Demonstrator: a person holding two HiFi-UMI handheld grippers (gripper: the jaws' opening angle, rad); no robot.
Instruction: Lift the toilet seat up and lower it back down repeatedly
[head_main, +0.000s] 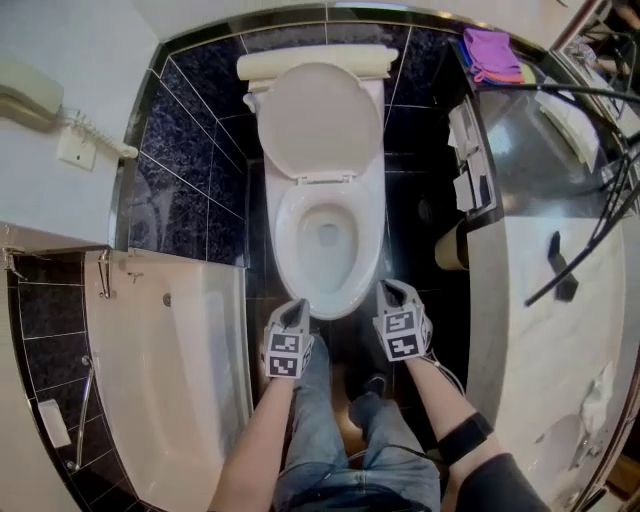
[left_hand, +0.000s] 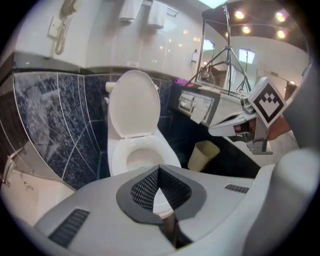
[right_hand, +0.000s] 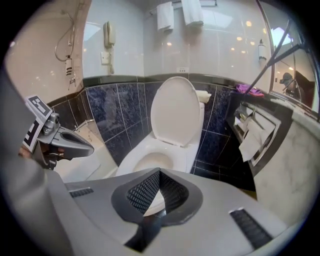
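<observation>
I'm holding my left gripper (head_main: 298, 307) and right gripper (head_main: 388, 289) side by side, both pinched closed and empty. The toilet seat (head_main: 318, 120) is standing upright just ahead of their tips, untouched.

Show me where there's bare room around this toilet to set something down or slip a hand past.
Free: the bathtub floor, left of the toilet; the marble counter nearest you, below the black cable. A hand should pass along the dark floor strip between bathtub and toilet. Crowded: right of the toilet, with the beige bin and paper holders.
</observation>
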